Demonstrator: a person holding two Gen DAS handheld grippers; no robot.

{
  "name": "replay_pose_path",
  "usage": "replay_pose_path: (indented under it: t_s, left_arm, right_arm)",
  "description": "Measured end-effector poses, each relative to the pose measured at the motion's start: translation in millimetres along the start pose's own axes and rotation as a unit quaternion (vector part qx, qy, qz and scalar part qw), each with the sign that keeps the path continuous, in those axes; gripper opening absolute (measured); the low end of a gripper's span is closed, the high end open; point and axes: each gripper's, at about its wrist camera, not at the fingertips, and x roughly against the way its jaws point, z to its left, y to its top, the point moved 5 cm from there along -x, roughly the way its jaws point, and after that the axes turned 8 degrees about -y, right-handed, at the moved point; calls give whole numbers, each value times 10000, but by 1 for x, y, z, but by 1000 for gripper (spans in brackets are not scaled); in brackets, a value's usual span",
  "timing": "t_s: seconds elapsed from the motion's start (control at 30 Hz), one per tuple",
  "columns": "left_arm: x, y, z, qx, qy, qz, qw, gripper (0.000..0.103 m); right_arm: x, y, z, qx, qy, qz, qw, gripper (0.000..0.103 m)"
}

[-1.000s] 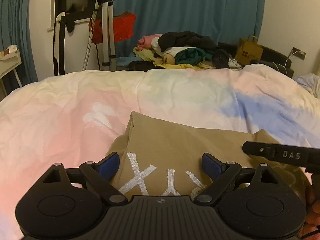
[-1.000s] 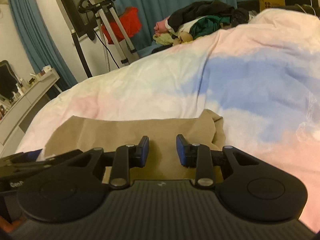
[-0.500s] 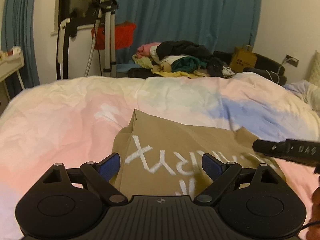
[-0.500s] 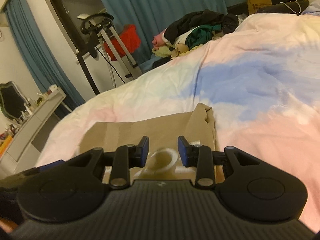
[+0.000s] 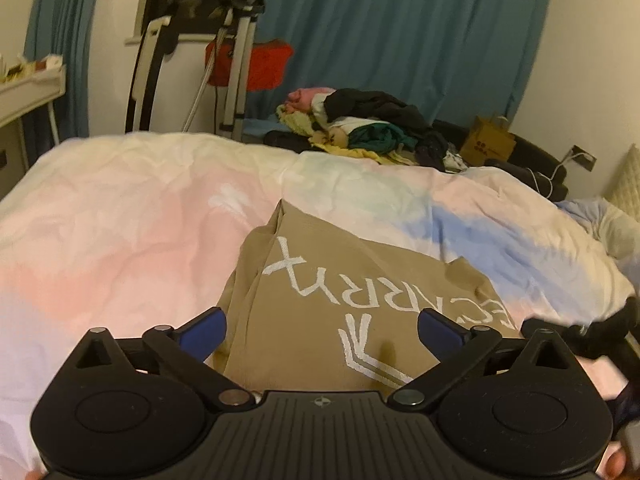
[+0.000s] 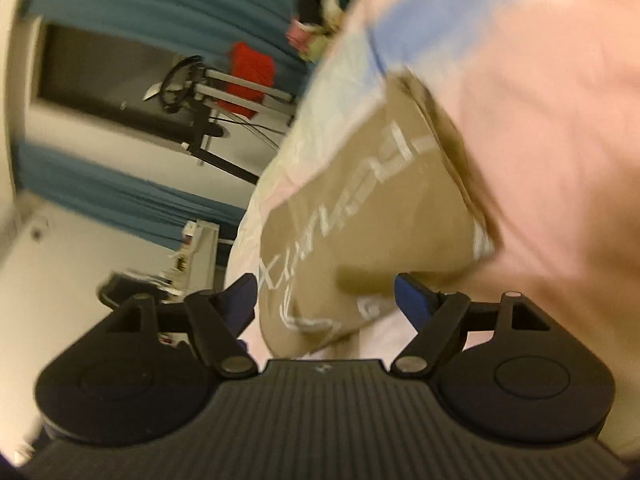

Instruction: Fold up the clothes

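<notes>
the tan shirt (image 5: 352, 300) lies folded on the pastel bedspread (image 5: 120, 240), at 12 o'clock from both cameras, white lettering up. the left hand-held gripper (image 5: 322, 330) is spreading to its widest, nothing pinched; the right hand-held gripper (image 6: 325, 299) is opening too, cloth beyond its pads but not gripped. this looks like release after a fold. next: likely another fold, or fetching from the clothes pile (image 5: 360, 128) at 12 o'clock.

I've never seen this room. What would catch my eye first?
Probably the tan folded garment with white lettering, lying on the pastel duvet just ahead of both grippers. Next, the heap of unfolded clothes beyond the bed, before the teal curtain.
</notes>
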Motion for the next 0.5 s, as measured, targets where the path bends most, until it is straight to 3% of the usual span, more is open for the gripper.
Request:
replay_pose_path:
  t_s: [0.13,0.27,0.4,0.5]
  left_arm:
    - [-4,-1,-3,80,-128,79,9999,102]
    - [-6,0,-6,230,-310,95,9992,103]
    - [-9,-1,-8,749,-811,227,9936,103]
    - [-13,-3,-14,1130,-1475,384,9818,103]
  right_arm:
    - [-26,-4,-24,-878,121,425,9952,78]
    - [-37,1,-44,-1807,391,215,9825,78]
    - [-40,5,-53,-2297,542,-4,9718,79]
    - [-39,3,-52,-2379,605,-124,9693,79]
